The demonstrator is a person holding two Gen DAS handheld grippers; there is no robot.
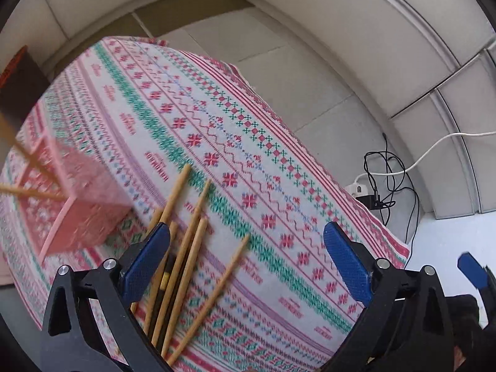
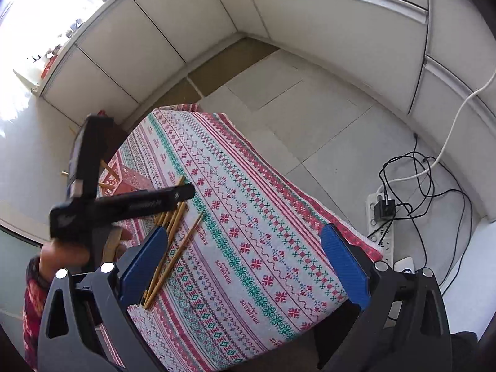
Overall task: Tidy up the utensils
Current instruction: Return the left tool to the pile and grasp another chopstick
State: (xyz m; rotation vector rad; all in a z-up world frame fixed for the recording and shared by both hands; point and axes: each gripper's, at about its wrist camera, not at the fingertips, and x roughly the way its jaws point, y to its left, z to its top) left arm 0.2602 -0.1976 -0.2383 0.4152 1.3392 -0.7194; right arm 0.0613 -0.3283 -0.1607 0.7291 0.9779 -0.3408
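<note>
Nearest in our left wrist view, the left gripper fills the lower frame, its blue pads spread wide and grasping nothing; its black frame hides the near ends of the chopsticks, a loose bundle of tan sticks fanned on the patterned tablecloth at lower centre, with a dark stick among them that we cannot identify. At lower right of that frame a blue pad is cut off by the edge. To the left sits the pink basket, blurred, with two sticks leaning out of it; their upper ends run out of frame. In our right wrist view, the right gripper likewise stands released, empty, above the cloth's near edge; its left finger covers part of the chopsticks. The other gripper's black body crosses the left of this frame, blurred, masking most of the basket. Farther off, at right, lie a power strip and tangled cables on the floor.
</note>
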